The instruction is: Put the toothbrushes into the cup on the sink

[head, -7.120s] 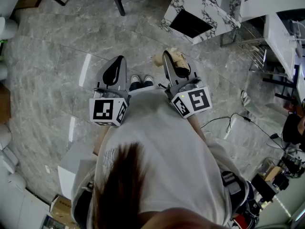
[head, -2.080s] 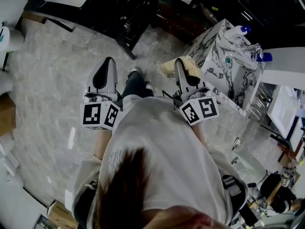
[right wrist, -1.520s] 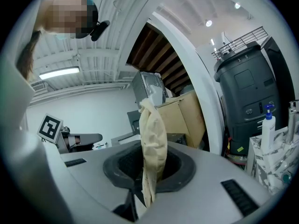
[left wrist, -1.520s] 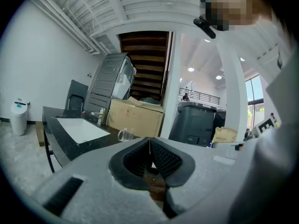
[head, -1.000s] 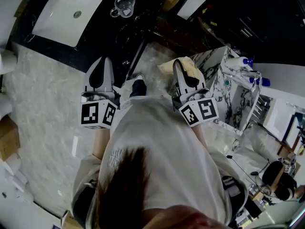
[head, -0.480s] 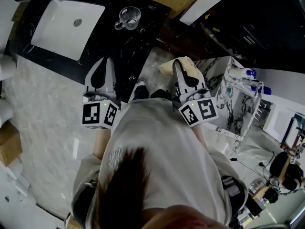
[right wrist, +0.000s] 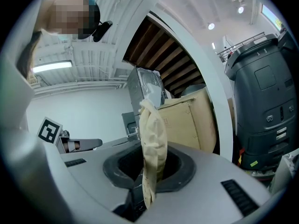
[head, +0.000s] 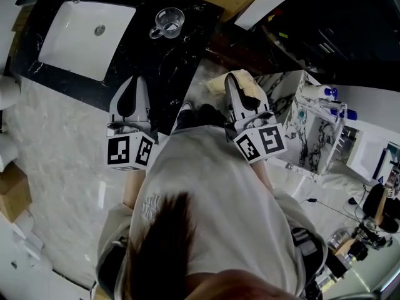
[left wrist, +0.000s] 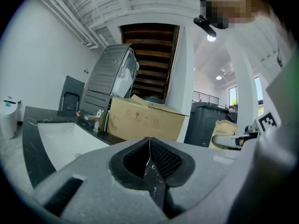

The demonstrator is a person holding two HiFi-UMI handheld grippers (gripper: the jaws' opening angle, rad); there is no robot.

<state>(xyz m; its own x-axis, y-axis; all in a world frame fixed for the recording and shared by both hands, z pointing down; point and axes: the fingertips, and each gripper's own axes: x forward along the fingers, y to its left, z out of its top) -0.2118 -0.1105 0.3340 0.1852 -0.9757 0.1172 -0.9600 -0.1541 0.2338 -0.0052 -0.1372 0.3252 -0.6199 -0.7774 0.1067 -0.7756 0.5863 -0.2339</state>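
A clear glass cup (head: 169, 22) stands on the black counter (head: 156, 61), right of the white sink basin (head: 81, 33). No toothbrush shows in any view. My left gripper (head: 134, 86) hovers at the counter's near edge, shut with nothing in it; in the left gripper view its jaws (left wrist: 149, 141) meet. My right gripper (head: 232, 83) is shut on a beige cloth (head: 244, 87), which stands up between the jaws in the right gripper view (right wrist: 152, 139). The basin (left wrist: 70, 143) and a faucet (left wrist: 96, 120) lie ahead on the left.
A marble-patterned cabinet (head: 300, 124) with bottles on it (head: 328, 94) stands to the right. A cardboard box (left wrist: 145, 120) sits behind the counter, beside a dark bin (right wrist: 266, 101). Pale marble floor (head: 56, 142) spreads to the left.
Over several seconds the person has walked from open floor up to the sink counter. In the last second both grippers came nearer the counter edge. The right still holds the cloth.
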